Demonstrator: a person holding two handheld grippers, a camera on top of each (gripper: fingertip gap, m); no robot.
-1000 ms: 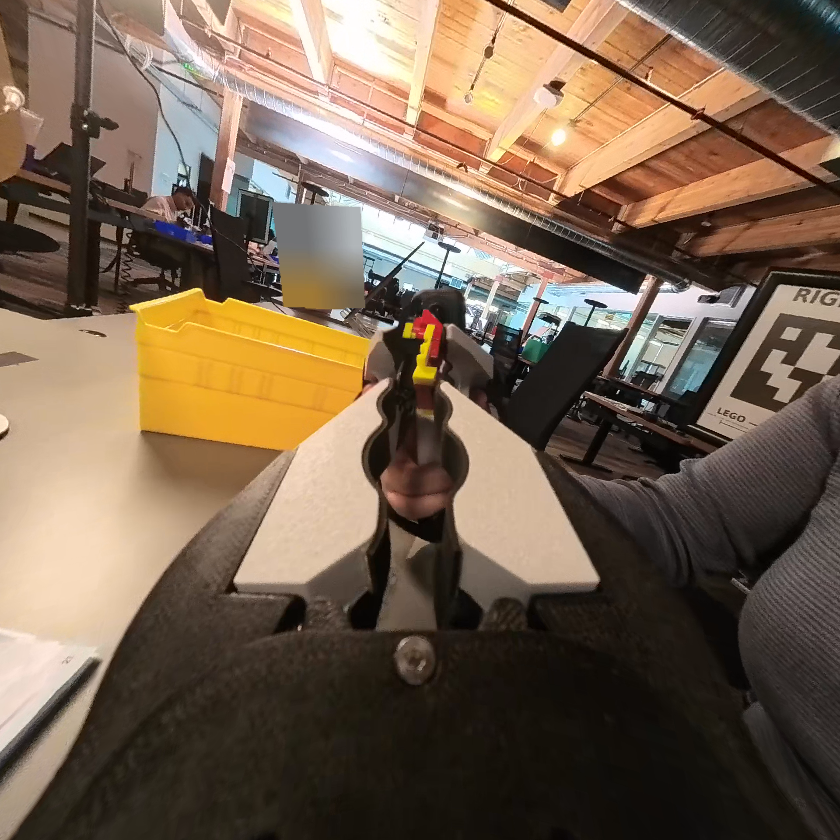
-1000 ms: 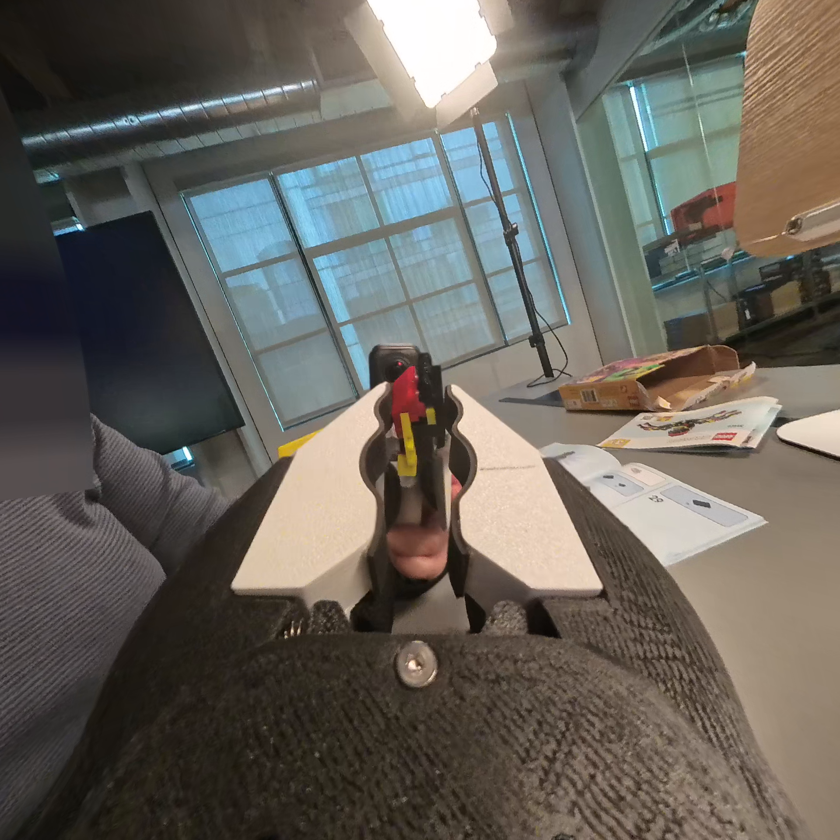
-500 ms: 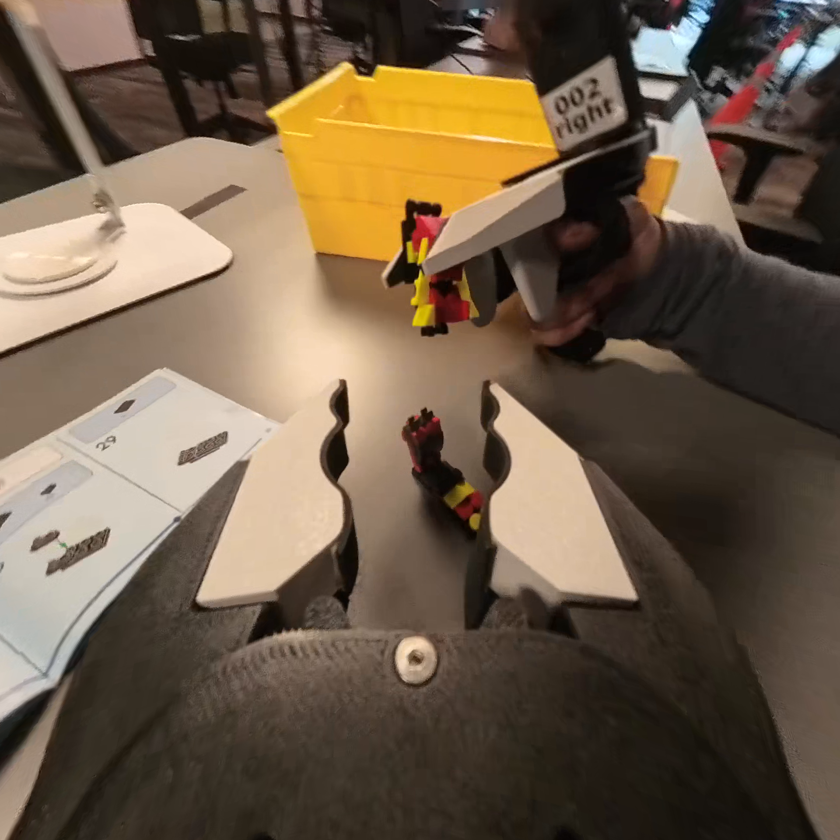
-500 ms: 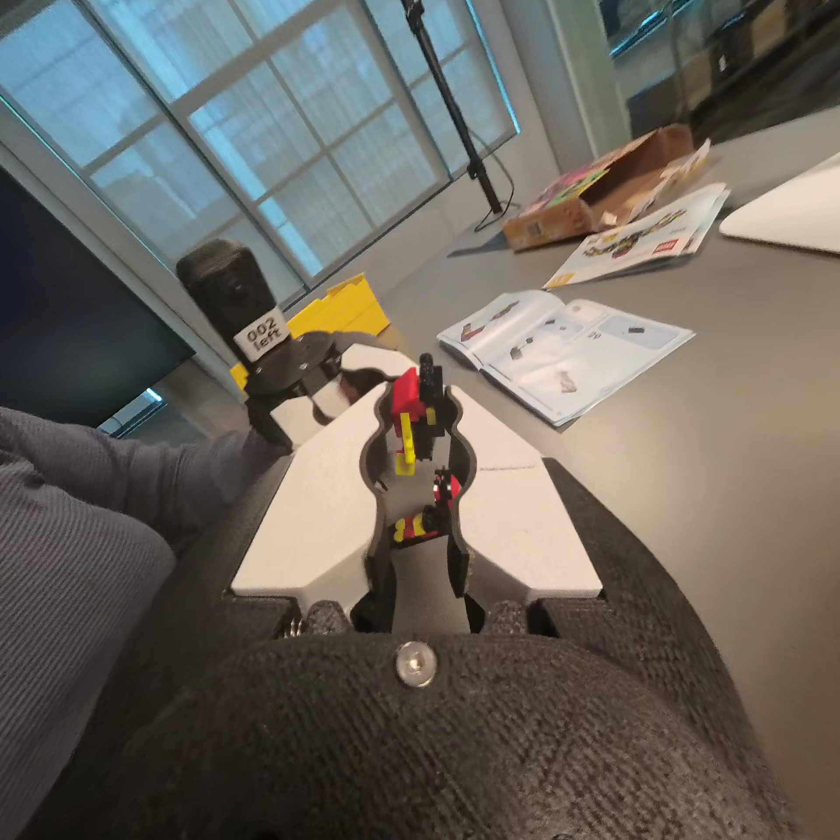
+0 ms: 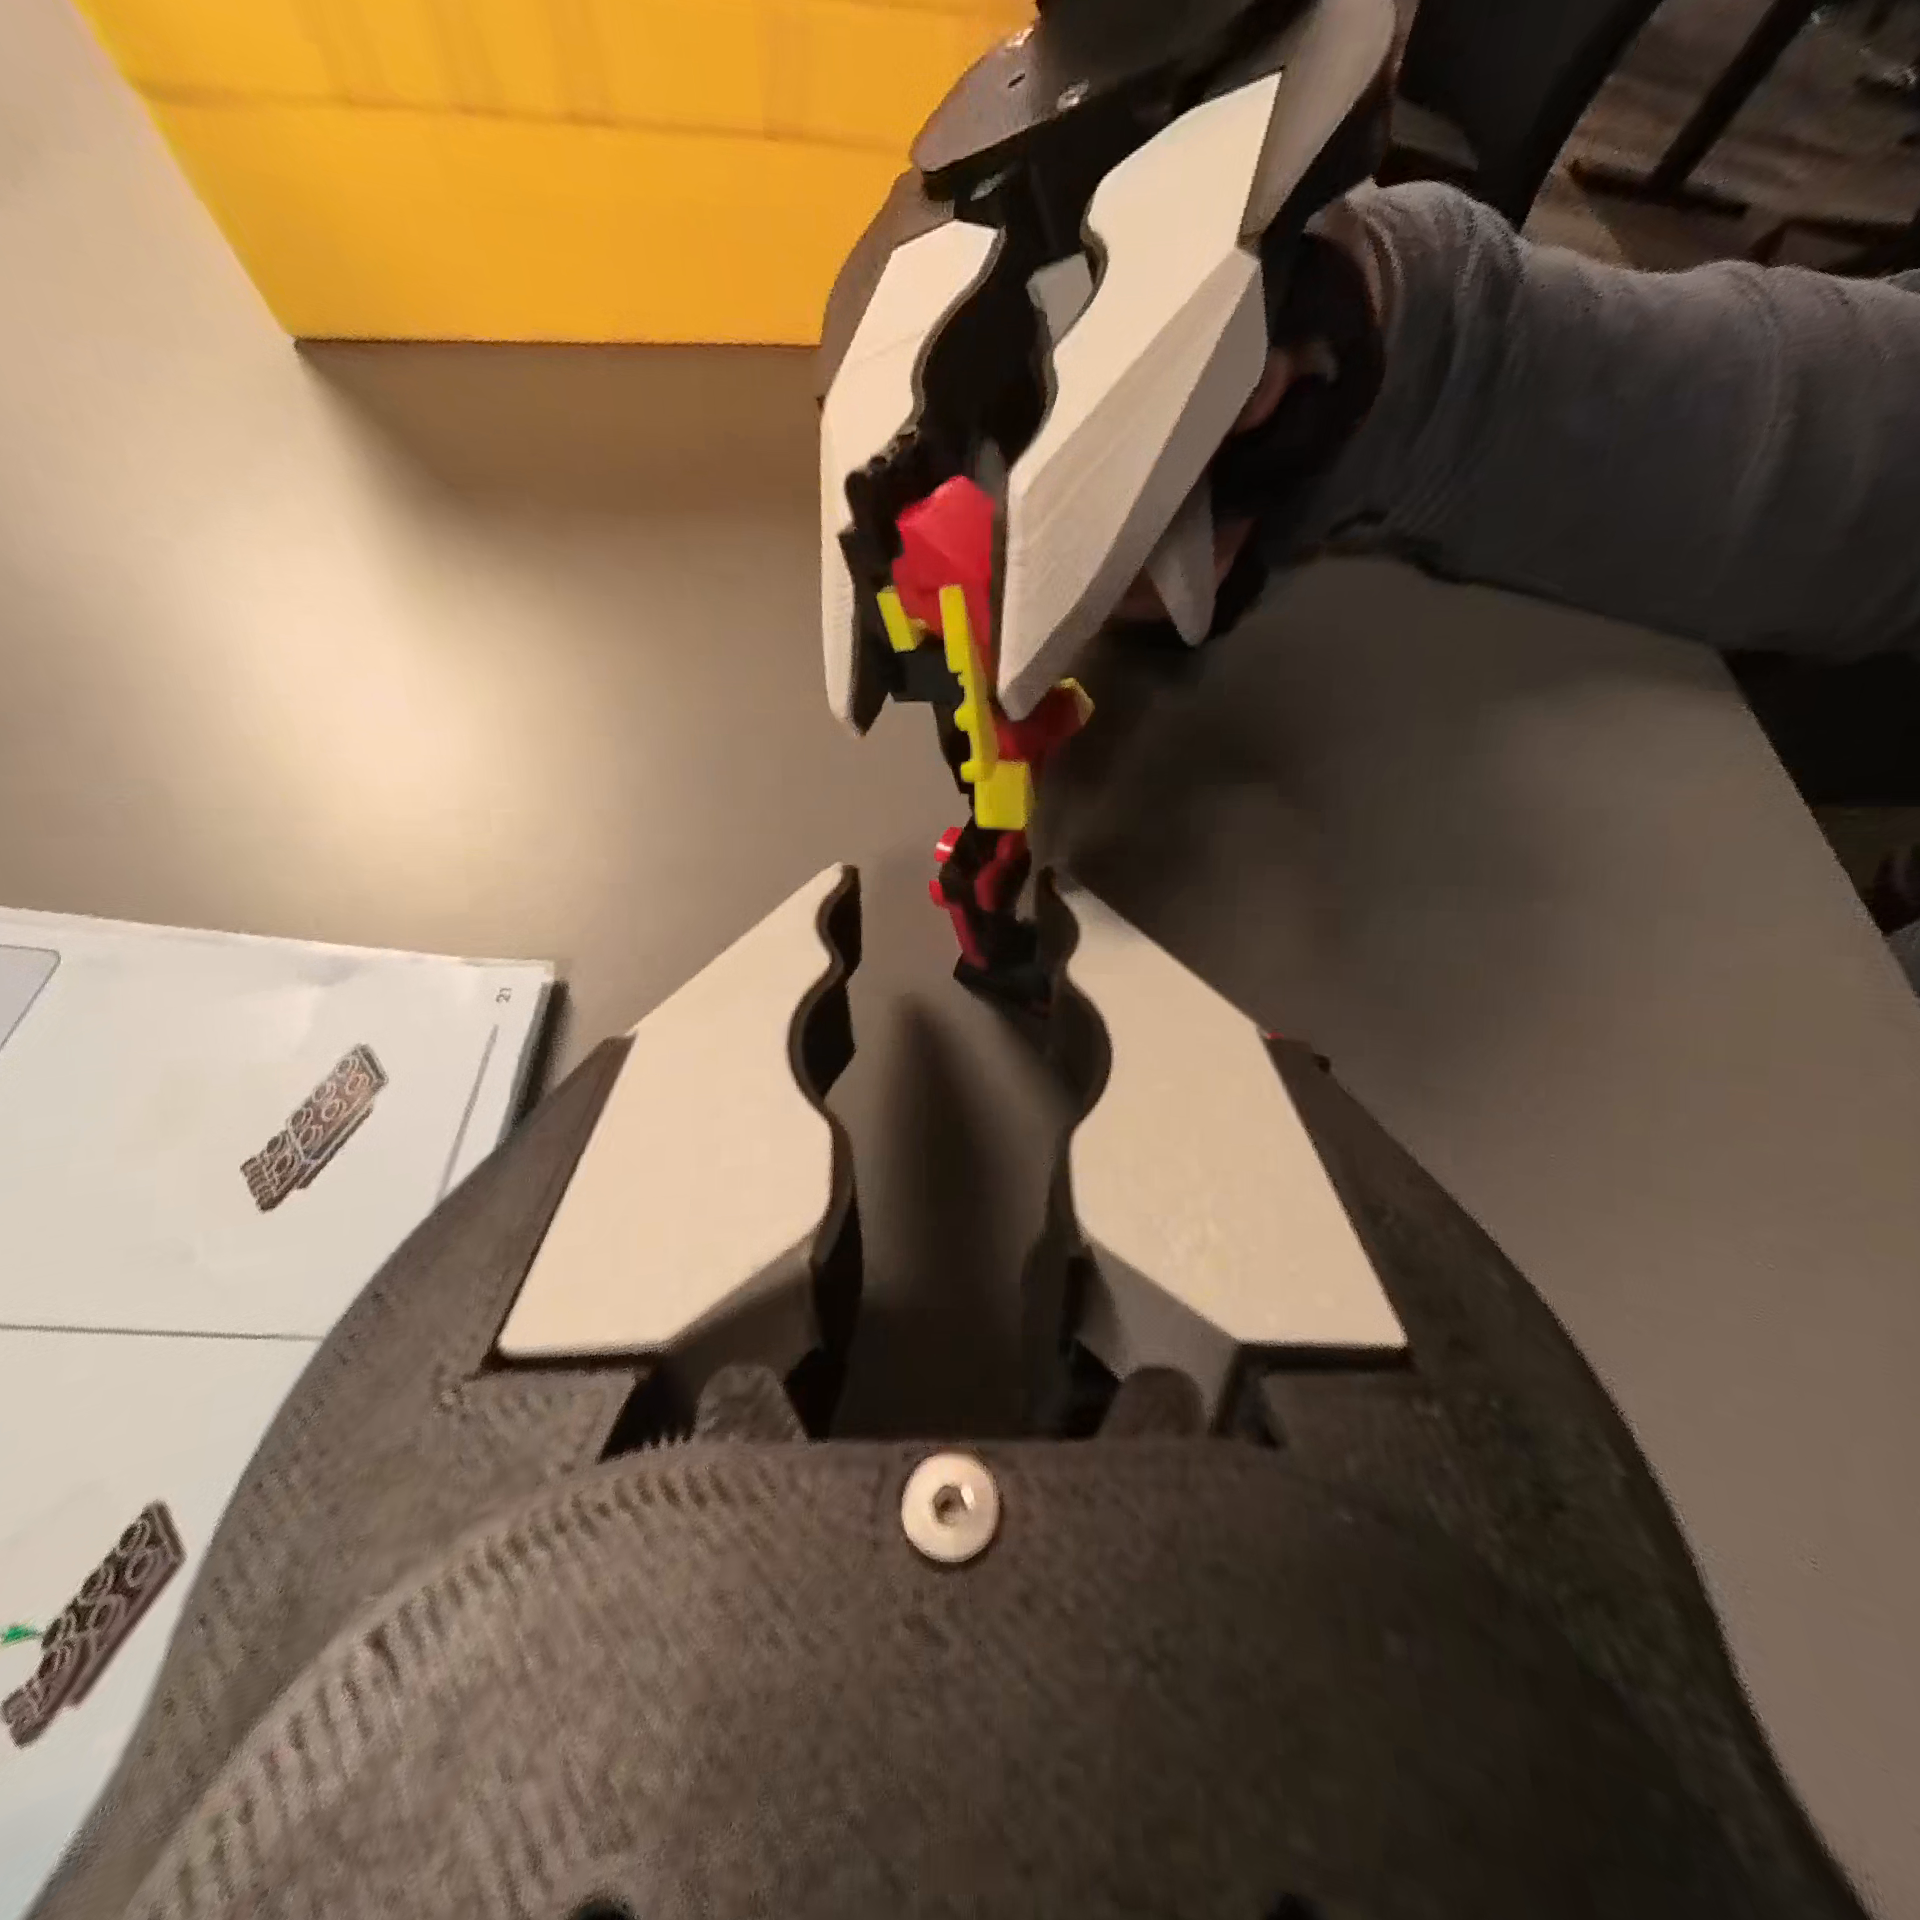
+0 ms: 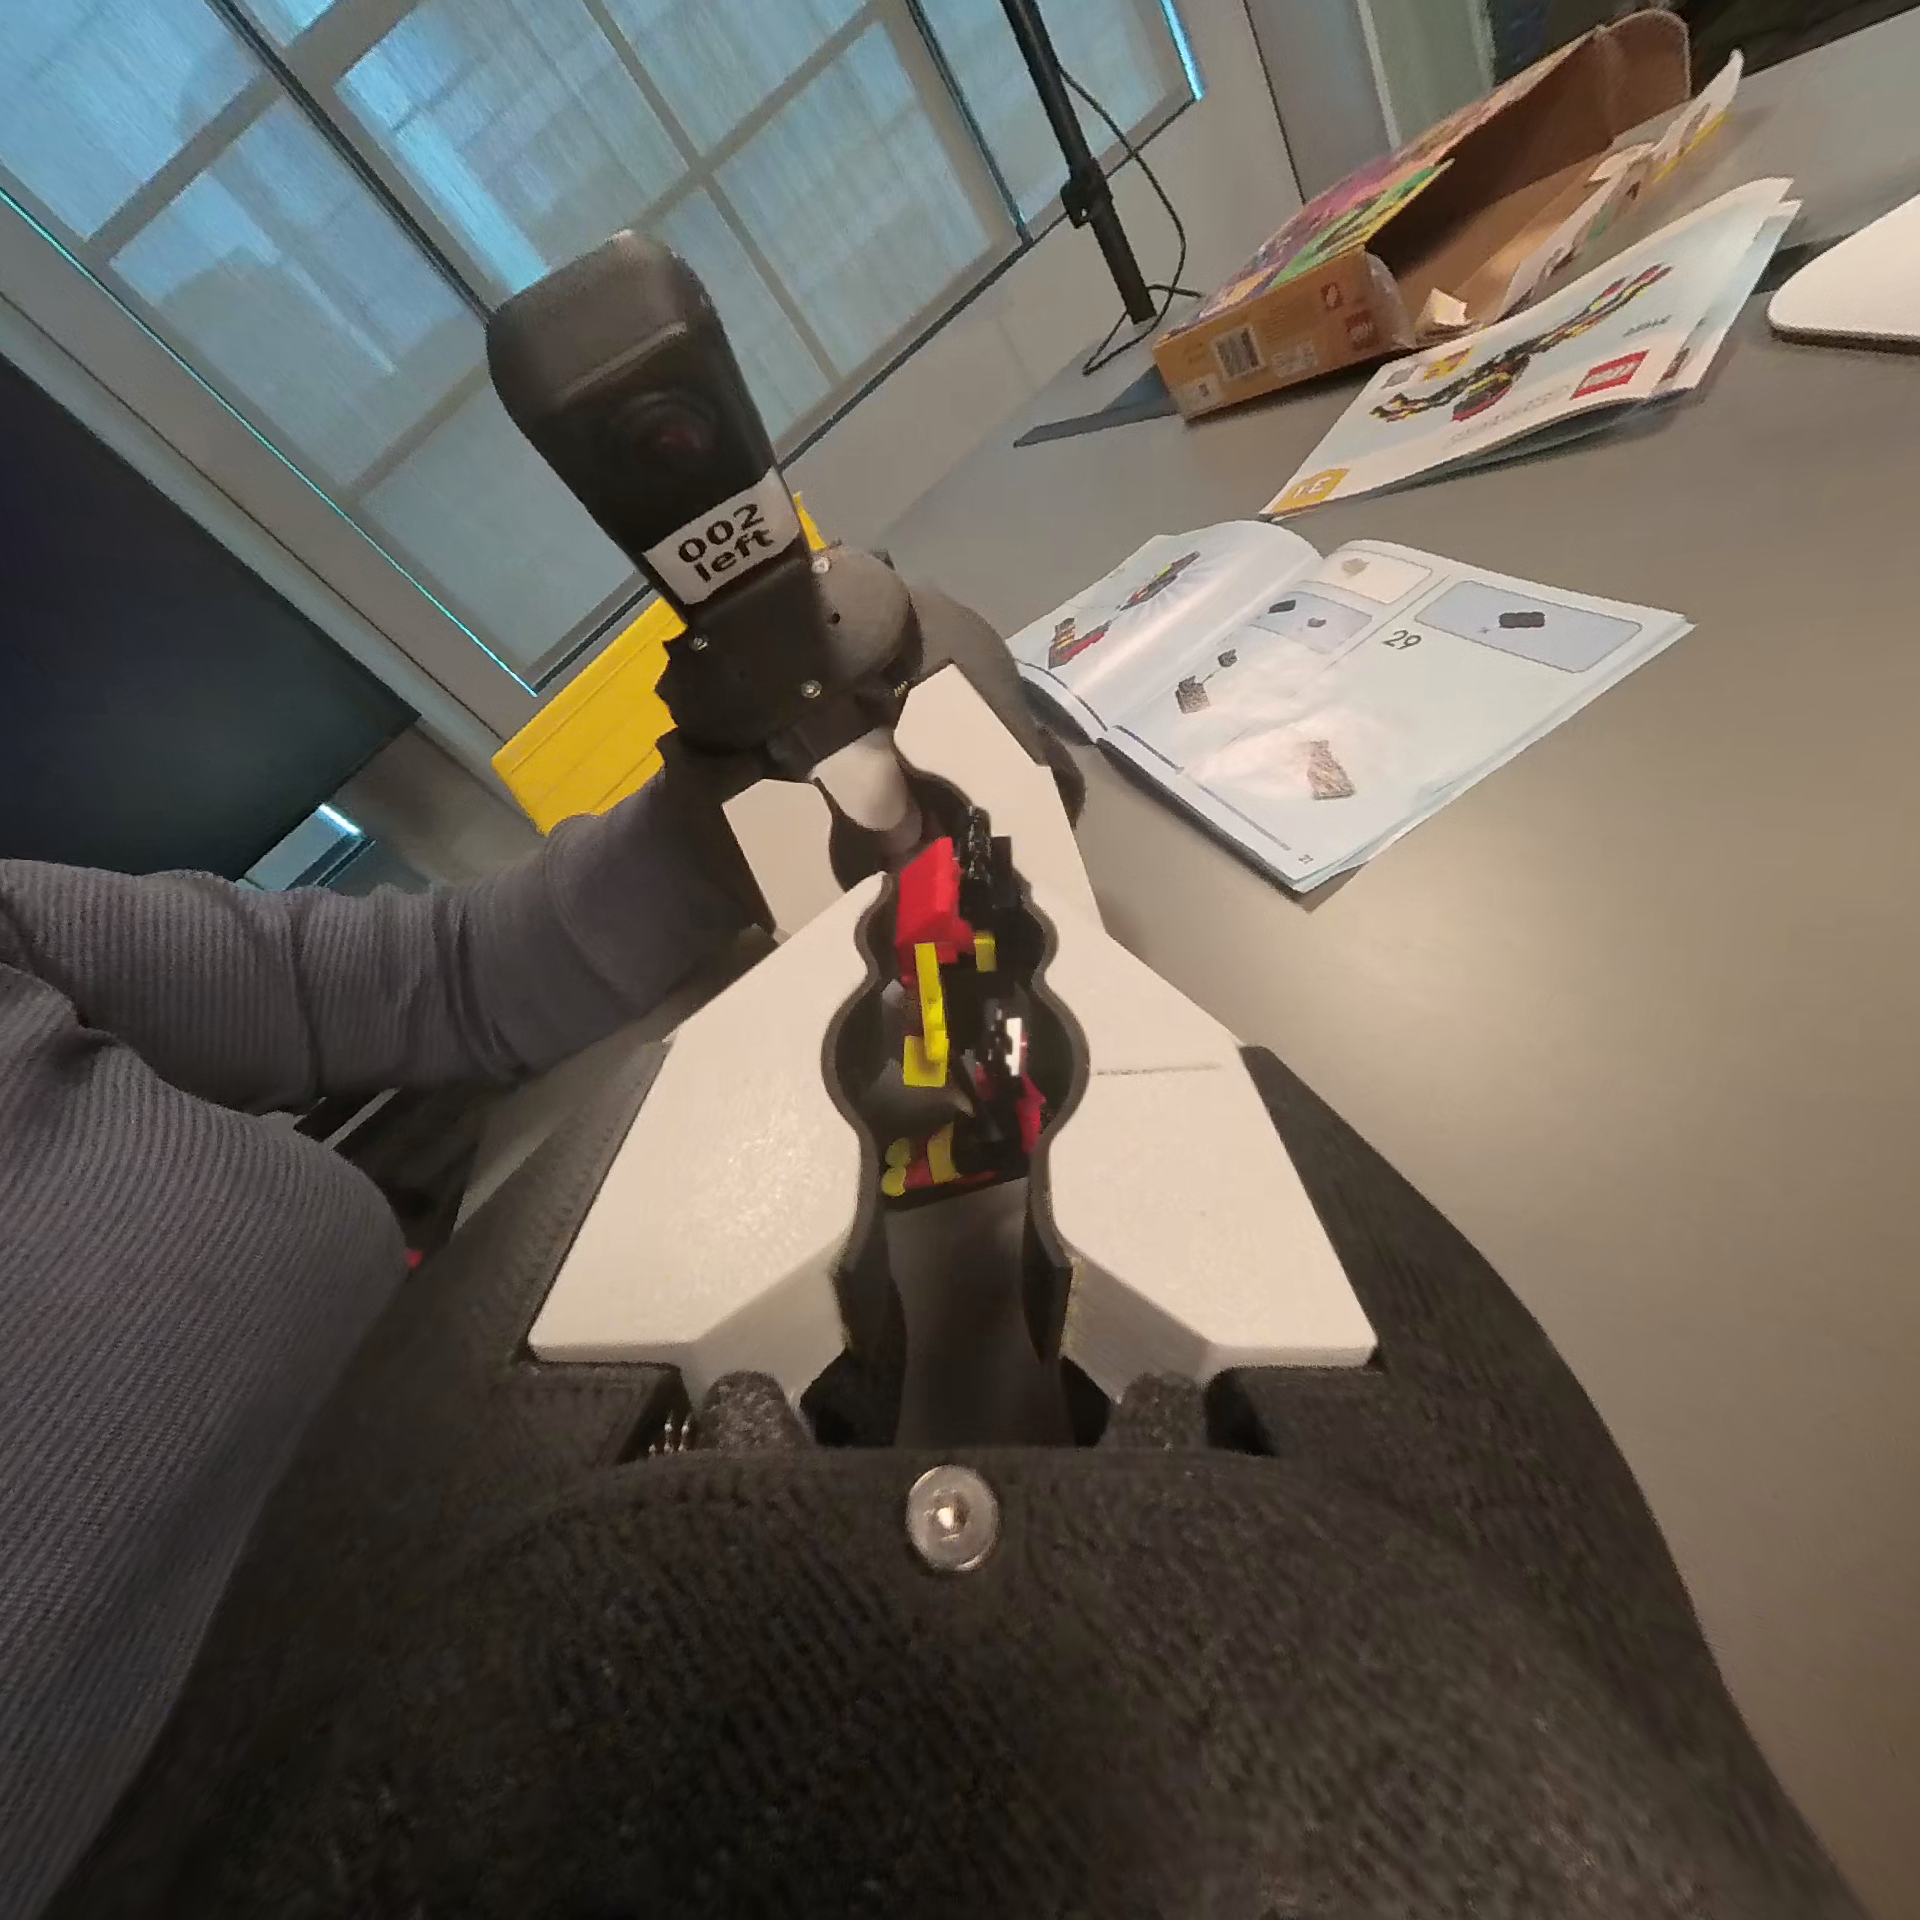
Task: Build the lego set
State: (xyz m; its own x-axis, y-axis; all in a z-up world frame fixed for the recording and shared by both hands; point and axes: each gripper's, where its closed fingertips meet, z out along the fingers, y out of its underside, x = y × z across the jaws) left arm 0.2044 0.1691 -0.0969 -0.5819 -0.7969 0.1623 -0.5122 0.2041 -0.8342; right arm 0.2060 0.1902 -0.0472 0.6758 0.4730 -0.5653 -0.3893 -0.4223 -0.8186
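Observation:
My right gripper (image 6: 961,888) is shut on a red, yellow and black lego assembly (image 6: 940,935) and holds it just above the grey table (image 5: 416,675). In the left wrist view this gripper (image 5: 930,707) points down with the assembly (image 5: 961,644) sticking out below its tips. A smaller red and black lego piece (image 5: 987,925) lies on the table right under it, and also shows in the right wrist view (image 6: 966,1153). My left gripper (image 5: 948,883) is open, with the small piece between its tips, against the right finger. Its body (image 6: 790,644) faces the right gripper.
A yellow bin (image 5: 520,156) stands at the back of the table. An open instruction booklet (image 5: 208,1091) lies to the left, also in the right wrist view (image 6: 1351,707). Farther off lie a second booklet (image 6: 1538,364), an opened cardboard box (image 6: 1403,239) and a white base (image 6: 1849,281). Spacing between my two grippers at the tips: around 5 cm. Left tips and right tips are each some 30 cm from the white base (image 6: 1849,281).
A second ago both grippers held the assembly up in the air. The left one let go, tipped down to the table and closed in around the small piece. The right one lowered the assembly over it.

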